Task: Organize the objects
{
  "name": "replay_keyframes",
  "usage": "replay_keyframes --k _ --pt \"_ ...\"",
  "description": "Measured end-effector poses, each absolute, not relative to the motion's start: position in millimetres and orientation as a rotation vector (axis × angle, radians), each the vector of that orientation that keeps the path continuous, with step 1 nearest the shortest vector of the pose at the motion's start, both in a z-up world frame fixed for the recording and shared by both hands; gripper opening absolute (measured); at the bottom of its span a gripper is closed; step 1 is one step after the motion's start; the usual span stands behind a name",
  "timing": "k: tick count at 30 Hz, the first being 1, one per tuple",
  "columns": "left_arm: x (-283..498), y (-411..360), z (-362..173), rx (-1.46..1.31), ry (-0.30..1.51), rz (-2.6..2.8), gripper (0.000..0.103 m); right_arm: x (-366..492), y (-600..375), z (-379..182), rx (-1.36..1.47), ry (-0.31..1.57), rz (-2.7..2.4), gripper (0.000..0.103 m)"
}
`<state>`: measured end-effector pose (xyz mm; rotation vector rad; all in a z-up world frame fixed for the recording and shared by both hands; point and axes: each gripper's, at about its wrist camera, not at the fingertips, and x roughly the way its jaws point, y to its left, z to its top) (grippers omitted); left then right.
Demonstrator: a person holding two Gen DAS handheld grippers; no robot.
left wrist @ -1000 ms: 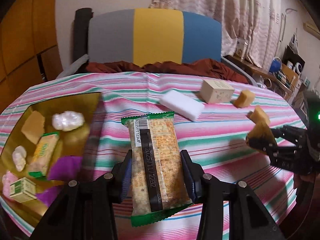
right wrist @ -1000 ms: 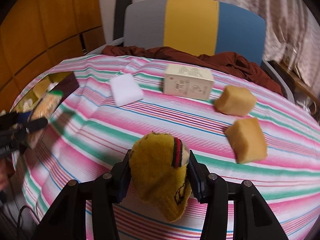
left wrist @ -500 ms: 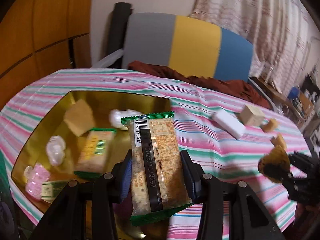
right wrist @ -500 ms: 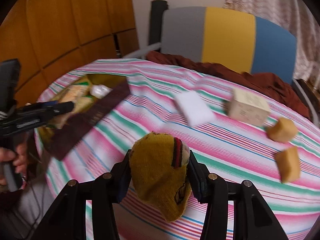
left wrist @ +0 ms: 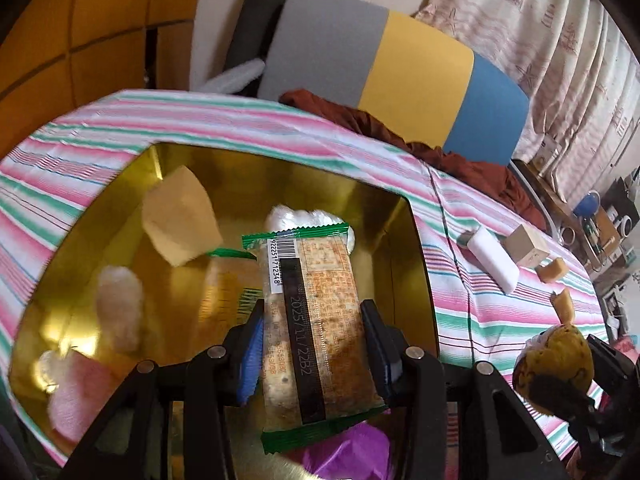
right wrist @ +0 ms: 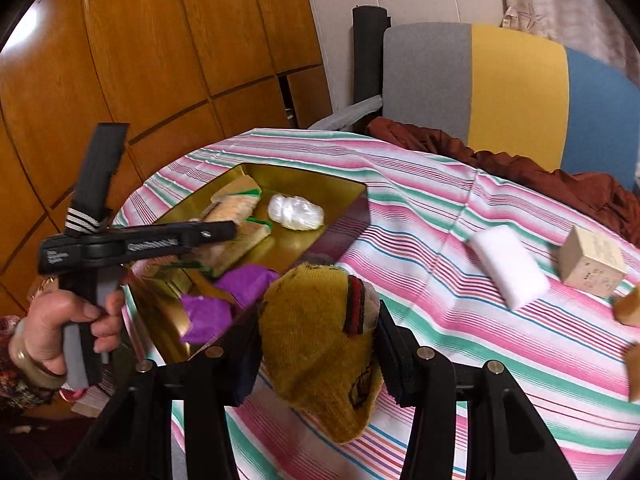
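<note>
Left wrist view: the left gripper [left wrist: 312,354] pinches a cracker packet [left wrist: 316,332] at lower centre, above the gold tray [left wrist: 404,264]. Right wrist view: the right gripper [right wrist: 318,352] pinches a mustard knitted sock [right wrist: 320,344] at lower centre, over the striped tablecloth [right wrist: 460,320], just right of the tray.

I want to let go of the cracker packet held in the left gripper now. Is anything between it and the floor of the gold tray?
Partly. The cracker packet hangs over the gold tray, with no lid or wall between. Directly beneath it lie another green-edged packet and purple paper, so it would probably land on those.
</note>
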<state>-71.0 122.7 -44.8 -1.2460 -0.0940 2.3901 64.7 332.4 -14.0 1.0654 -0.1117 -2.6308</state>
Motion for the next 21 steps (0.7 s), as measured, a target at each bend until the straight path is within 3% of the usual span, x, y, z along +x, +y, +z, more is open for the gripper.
replay_keyframes --k 6,11,21 --pt "-86.4 135.4 -62.2 -1.343 -0.116 2.333 0.046 61.0 324.4 -9.5 1.059 -0.16 -2.633 0.051" --pt "-87.8 127.7 -57.1 -1.348 -0.192 2.329 0.058 56.9 321.5 -7.4 1.058 -0.181 -2.63 0.051" --pt "-62.2 53.6 -18.5 -1.209 -0.26 2.714 0.058 40.5 294.7 -15.3 1.082 -0.184 -2.581 0.051"
